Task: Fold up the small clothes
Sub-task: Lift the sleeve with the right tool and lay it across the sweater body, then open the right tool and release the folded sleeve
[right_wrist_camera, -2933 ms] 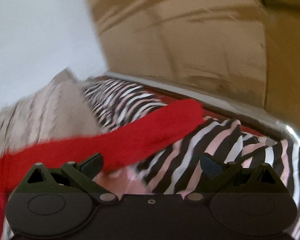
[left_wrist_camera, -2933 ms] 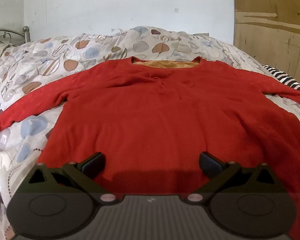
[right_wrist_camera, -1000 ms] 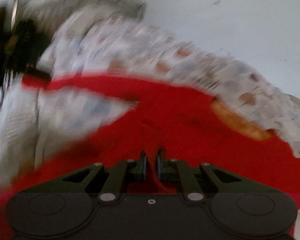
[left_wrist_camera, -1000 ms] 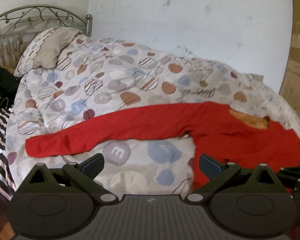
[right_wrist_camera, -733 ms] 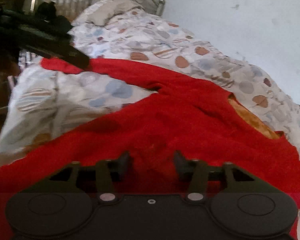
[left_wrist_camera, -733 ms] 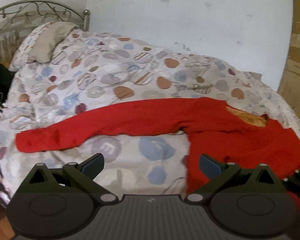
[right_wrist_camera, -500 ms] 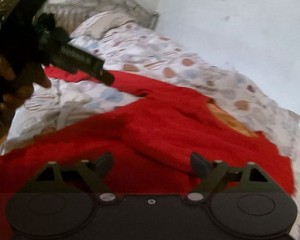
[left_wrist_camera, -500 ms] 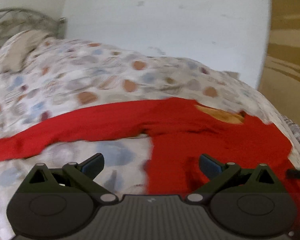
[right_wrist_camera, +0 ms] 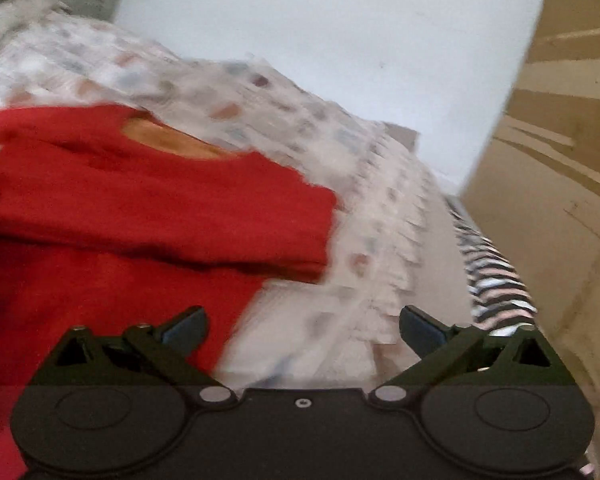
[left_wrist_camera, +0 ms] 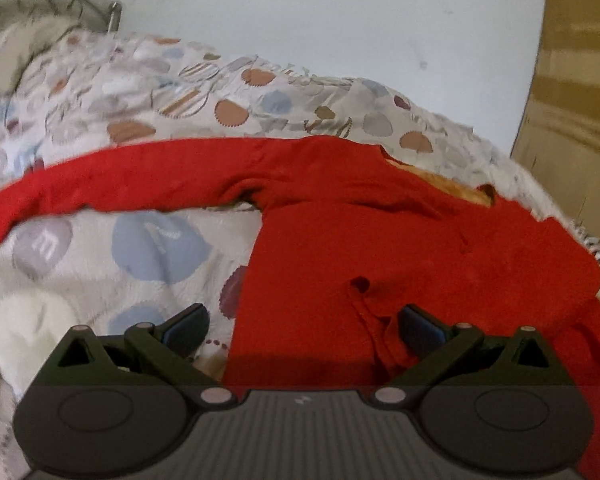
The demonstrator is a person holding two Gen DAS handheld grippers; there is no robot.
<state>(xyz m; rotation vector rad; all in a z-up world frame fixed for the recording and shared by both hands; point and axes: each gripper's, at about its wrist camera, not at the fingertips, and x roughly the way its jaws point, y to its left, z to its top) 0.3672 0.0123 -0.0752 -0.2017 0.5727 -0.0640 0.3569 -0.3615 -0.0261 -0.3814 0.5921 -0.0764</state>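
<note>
Red sweater [left_wrist_camera: 400, 248], on bed [left_wrist_camera: 148, 248]: left sleeve [left_wrist_camera: 112, 176] outstretched, unfolded; right sleeve [right_wrist_camera: 204, 216] newly folded across body. My left gripper [left_wrist_camera: 302, 328]: jaws wide, empty. My right gripper [right_wrist_camera: 302, 326]: sleeve released, jaws narrowing slightly, empty.

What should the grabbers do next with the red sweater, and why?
Probably reach the left gripper out to the long sleeve and fold it across the red sweater. That sleeve lies stretched over the quilt, while the other side looks already folded in. Both grippers hold nothing; the right gripper is closing slightly.
</note>
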